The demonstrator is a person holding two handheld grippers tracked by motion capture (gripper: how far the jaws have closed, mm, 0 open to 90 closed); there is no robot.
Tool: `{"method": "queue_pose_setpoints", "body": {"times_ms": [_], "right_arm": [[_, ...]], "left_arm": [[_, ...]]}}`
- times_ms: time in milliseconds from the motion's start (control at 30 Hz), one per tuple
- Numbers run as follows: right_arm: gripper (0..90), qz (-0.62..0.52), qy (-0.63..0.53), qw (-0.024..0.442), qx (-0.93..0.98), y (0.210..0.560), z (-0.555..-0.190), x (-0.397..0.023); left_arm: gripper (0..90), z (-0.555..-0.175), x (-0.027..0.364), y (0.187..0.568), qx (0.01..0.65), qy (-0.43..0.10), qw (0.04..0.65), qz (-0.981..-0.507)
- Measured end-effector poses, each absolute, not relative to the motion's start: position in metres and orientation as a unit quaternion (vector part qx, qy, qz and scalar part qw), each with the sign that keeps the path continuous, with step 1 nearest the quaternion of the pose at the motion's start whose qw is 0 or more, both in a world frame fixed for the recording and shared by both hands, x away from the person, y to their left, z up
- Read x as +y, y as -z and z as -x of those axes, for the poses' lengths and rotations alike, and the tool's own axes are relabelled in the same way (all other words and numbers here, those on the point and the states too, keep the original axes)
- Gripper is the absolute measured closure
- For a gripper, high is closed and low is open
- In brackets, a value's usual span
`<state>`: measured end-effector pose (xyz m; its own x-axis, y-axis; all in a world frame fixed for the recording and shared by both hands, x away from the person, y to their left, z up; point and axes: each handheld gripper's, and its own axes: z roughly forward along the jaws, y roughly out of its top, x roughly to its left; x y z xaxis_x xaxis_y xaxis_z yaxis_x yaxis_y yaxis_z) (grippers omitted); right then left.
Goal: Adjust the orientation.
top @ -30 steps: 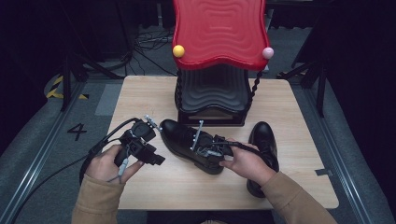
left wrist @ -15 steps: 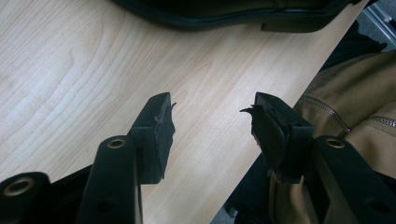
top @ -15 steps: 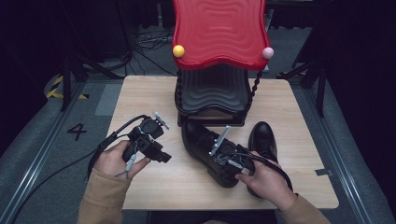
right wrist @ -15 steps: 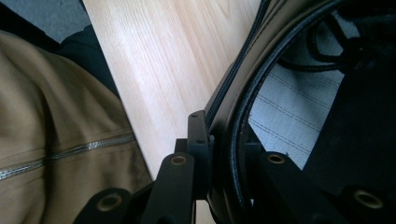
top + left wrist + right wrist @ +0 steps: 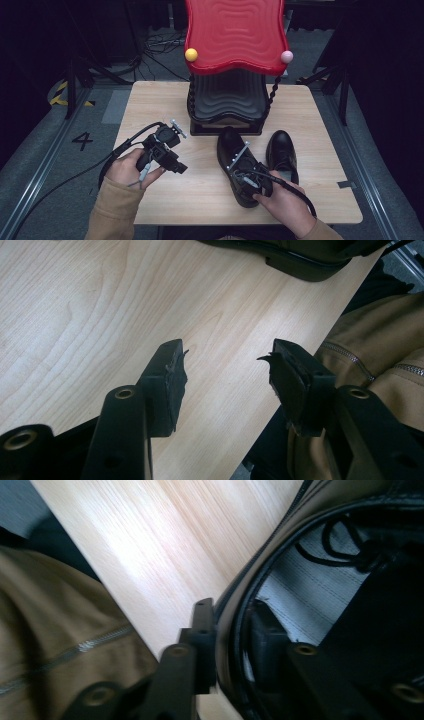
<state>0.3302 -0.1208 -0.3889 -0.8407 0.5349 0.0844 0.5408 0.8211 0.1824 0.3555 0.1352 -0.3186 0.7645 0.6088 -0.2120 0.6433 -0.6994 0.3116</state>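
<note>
Surface: pale wood-grain laminate table top (image 5: 150, 105), rectangular, standing on a grey carpeted floor (image 5: 45, 150).
Floor marks: black numeral 4 (image 5: 82, 140) left of the table; yellow-and-black hazard tape (image 5: 62, 92) farther back on the left; a metal rail (image 5: 370, 175) along the right side.
Room: dark surround with black stand legs (image 5: 332, 75) and loose black cables (image 5: 155, 42) behind the table.
Rack: black ribbed shoe stand with a glossy red wavy top panel (image 5: 235, 35) at the table's far edge, a yellow ball (image 5: 191, 54) and a pink ball (image 5: 286, 56) at its front corners.
Shoe in hand: black leather lace-up shoe (image 5: 235, 150), right of the table's centre, toe towards the rack, just in front of it.
Second shoe: matching black leather shoe (image 5: 281, 150), just beside the first on its right, flat on the table.
Right gripper: black two-jaw hand-held gripper (image 5: 250, 177) at the heel end of the first shoe; in the right gripper view (image 5: 232, 645) one jaw is outside and one inside the shoe's collar, the wall between them. The jaws have just been opening, and whether the pads press on the leather I cannot tell.
Left gripper: matching black gripper (image 5: 167, 150) held over the table's left part, well apart from both shoes; in the left gripper view (image 5: 227, 372) its jaws stand wide with nothing between them, bare wood beneath.
Sleeves: tan jacket sleeves (image 5: 112, 210) at the near edge.
</note>
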Motion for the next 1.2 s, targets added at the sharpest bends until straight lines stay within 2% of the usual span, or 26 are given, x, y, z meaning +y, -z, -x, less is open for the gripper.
{"method": "queue_pose_setpoints", "body": {"times_ms": [33, 100, 233, 400, 600, 933, 1067, 1100, 1133, 1200], "right_arm": [[67.2, 0.292, 0.105, 0.036, -0.950, 0.387, -0.331, -0.122], [66.2, 0.297, 0.115, 0.054, -0.946, 0.385, -0.333, -0.127], [61.2, 0.305, 0.133, 0.046, -0.942, 0.378, -0.337, -0.137], [55.9, 0.320, 0.182, 0.008, -0.930, 0.346, -0.337, -0.173], [50.2, 0.347, 0.178, -0.005, -0.921, 0.334, -0.336, -0.204], [44.5, 0.373, 0.120, 0.026, -0.920, 0.356, -0.337, -0.216], [50.4, 0.361, 0.083, 0.037, -0.928, 0.374, -0.337, -0.211], [55.6, 0.362, 0.062, 0.041, -0.929, 0.382, -0.338, -0.210], [55.6, 0.362, 0.062, 0.041, -0.929, 0.382, -0.338, -0.210], [64.5, 0.359, 0.046, 0.051, -0.931, 0.392, -0.339, -0.208]], "left_arm": [[48.7, -0.355, 0.135, 0.319, 0.341, 0.046, 0.186, -0.920], [48.7, -0.354, 0.136, 0.318, 0.341, 0.046, 0.187, -0.920], [48.6, -0.353, 0.136, 0.318, 0.341, 0.046, 0.188, -0.920], [48.5, -0.354, 0.137, 0.318, 0.343, 0.045, 0.188, -0.919], [48.5, -0.356, 0.134, 0.318, 0.338, 0.047, 0.188, -0.921], [48.3, -0.363, 0.124, 0.319, 0.324, 0.051, 0.186, -0.926], [48.2, -0.367, 0.122, 0.319, 0.319, 0.054, 0.186, -0.928], [48.1, -0.368, 0.120, 0.319, 0.317, 0.055, 0.186, -0.928], [48.1, -0.368, 0.120, 0.319, 0.317, 0.055, 0.186, -0.928], [48.1, -0.368, 0.119, 0.319, 0.316, 0.055, 0.185, -0.929]]}}
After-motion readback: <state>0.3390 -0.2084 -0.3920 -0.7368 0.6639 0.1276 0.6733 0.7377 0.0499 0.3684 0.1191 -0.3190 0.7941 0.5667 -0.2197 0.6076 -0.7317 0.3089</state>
